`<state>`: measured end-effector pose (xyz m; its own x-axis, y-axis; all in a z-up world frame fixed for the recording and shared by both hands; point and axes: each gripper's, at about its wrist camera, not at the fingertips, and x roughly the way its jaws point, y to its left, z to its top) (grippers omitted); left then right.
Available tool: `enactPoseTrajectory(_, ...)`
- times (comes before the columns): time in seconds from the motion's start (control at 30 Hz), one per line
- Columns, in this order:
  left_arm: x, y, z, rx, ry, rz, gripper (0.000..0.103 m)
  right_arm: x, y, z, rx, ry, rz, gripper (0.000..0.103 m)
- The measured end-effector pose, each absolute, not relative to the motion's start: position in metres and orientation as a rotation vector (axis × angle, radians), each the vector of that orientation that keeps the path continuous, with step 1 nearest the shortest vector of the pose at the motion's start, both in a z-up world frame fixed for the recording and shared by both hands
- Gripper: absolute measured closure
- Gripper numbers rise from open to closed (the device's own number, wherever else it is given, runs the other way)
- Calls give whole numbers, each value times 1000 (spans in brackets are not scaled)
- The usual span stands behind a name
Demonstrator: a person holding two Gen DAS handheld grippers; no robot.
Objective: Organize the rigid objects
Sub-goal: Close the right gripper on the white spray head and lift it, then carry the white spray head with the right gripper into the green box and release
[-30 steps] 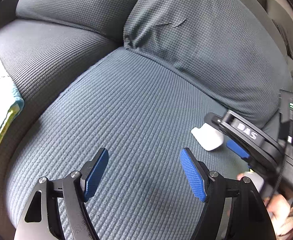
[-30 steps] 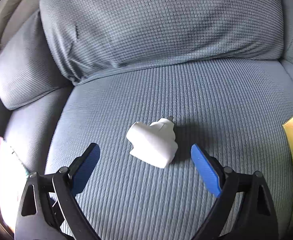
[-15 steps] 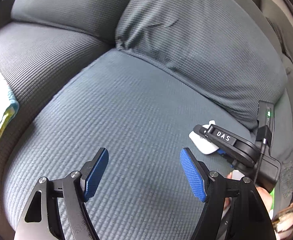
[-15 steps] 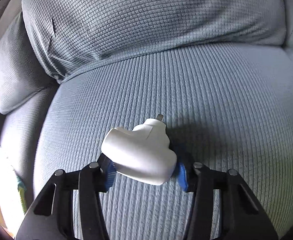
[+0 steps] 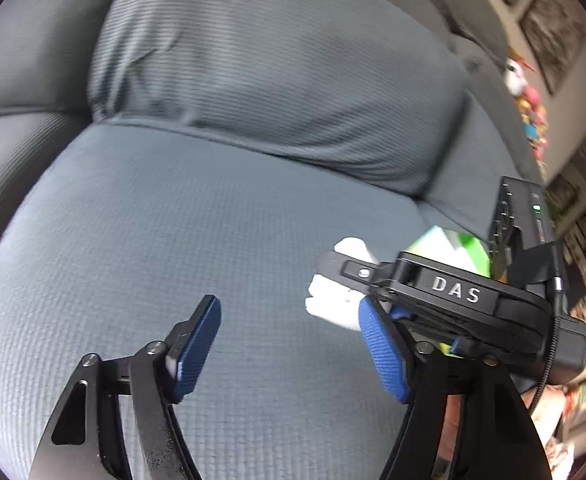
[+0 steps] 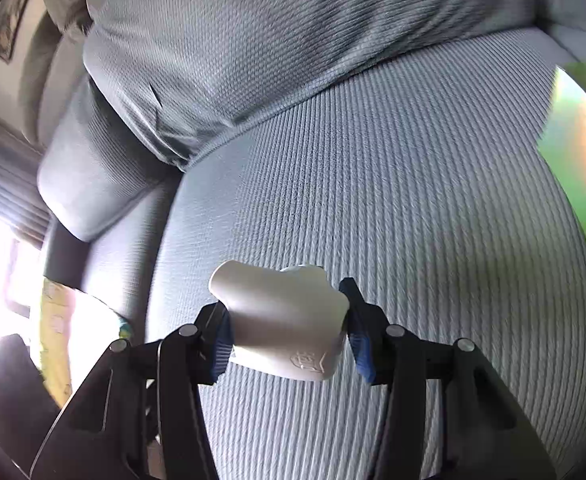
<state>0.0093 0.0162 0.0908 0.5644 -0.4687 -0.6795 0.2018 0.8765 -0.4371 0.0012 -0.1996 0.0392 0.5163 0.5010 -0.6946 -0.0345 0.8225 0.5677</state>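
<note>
A white plastic plug adapter (image 6: 285, 320) is clamped between the blue pads of my right gripper (image 6: 287, 330), lifted a little above the grey sofa seat cushion (image 6: 413, 220). In the left wrist view the adapter (image 5: 333, 300) shows at the right, held by the black right gripper (image 5: 433, 292) marked DAS. My left gripper (image 5: 293, 344) is open and empty, low over the same seat cushion (image 5: 173, 220), just left of the adapter.
Grey back cushions (image 5: 273, 72) rise behind the seat. A green and white item (image 5: 453, 248) lies at the seat's right end behind the right gripper. A colourful cloth (image 6: 57, 320) lies at the left in the right wrist view. Shelves with clutter (image 5: 573, 240) stand far right.
My right gripper closed on the white adapter and lifted it off the cushion, tilting. The left gripper stayed open and swung to the right, toward the adapter.
</note>
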Motion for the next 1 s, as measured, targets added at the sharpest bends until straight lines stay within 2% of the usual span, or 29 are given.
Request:
enactPoseTrajectory(0.17, 6, -3, 93, -346, 892, -503, 37, -11, -212, 44, 578, 949, 350, 55)
enactPoseTrajectory(0.23, 6, -7, 94, -362, 892, -539, 48, -14, -212, 45, 588, 943, 368, 55)
enactPoseTrajectory(0.3, 5, -12, 96, -361, 887, -556, 50, -15, -212, 44, 608, 940, 380, 55)
enactPoseTrajectory(0.47, 0, -20, 100, -321, 857, -556, 66, -25, -214, 53, 582, 911, 369, 55)
enactPoseTrajectory(0.77, -16, -35, 119, -315, 754, -669, 69, -47, -241, 73, 642, 796, 347, 55)
enactPoseTrajectory(1.0, -17, -78, 133, -307, 687, -778, 69, -70, -279, 97, 648, 664, 222, 54)
